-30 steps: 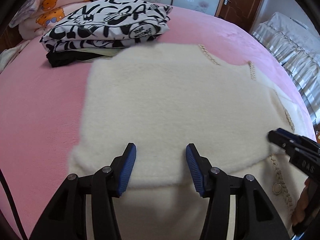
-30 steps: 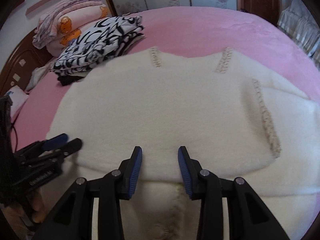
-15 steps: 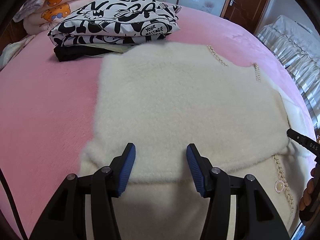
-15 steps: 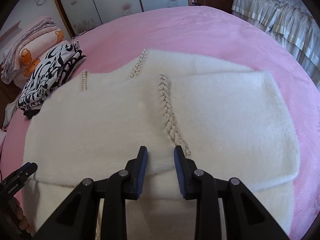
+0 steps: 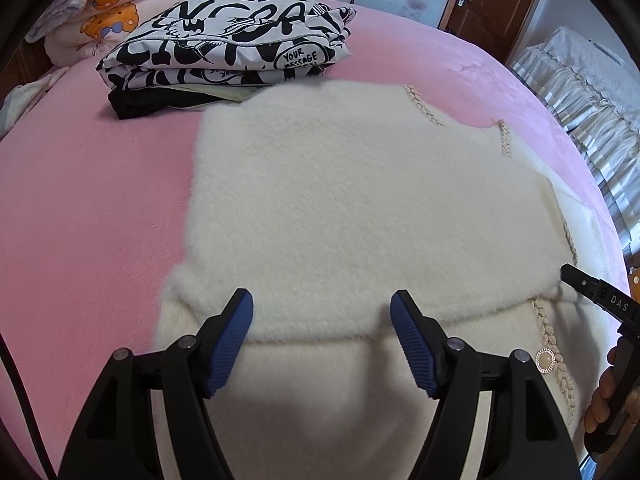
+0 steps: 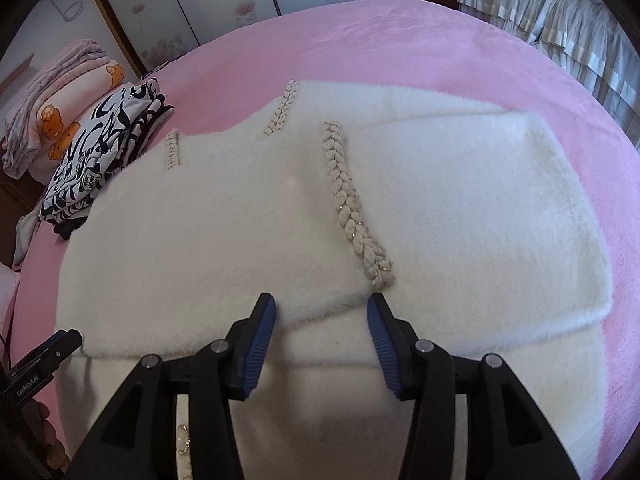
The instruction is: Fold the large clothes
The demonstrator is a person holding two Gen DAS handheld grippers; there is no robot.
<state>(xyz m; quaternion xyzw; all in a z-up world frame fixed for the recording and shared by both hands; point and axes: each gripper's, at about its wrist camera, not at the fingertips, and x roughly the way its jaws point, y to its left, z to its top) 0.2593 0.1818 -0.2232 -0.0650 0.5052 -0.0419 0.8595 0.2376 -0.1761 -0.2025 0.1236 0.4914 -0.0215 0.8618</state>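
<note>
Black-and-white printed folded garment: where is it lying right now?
The black-and-white printed folded garment lies far-left on the pink bedspread, stacked beyond the cream fluffy sweater, beside the orange cartoon-print blanket.

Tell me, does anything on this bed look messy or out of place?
Nothing stands out. The cream fluffy garment lies flat with its sides folded in, no spills or damage; the folded black-and-white clothes sit tidily stacked beyond it on the pink bed.

Your fluffy cream-white jacket with braided trim (image 5: 360,208) runs under the gripper bodies, so its near hem is hidden in both views. Behind the jacket, the stack of folded black-and-white printed clothes (image 5: 228,52) covers a dark garment, only an edge showing. The pink cartoon-bear blanket pile (image 5: 112,12) past that stack is cut off by the frame. Lettering on the stack is mostly unreadable.
</note>
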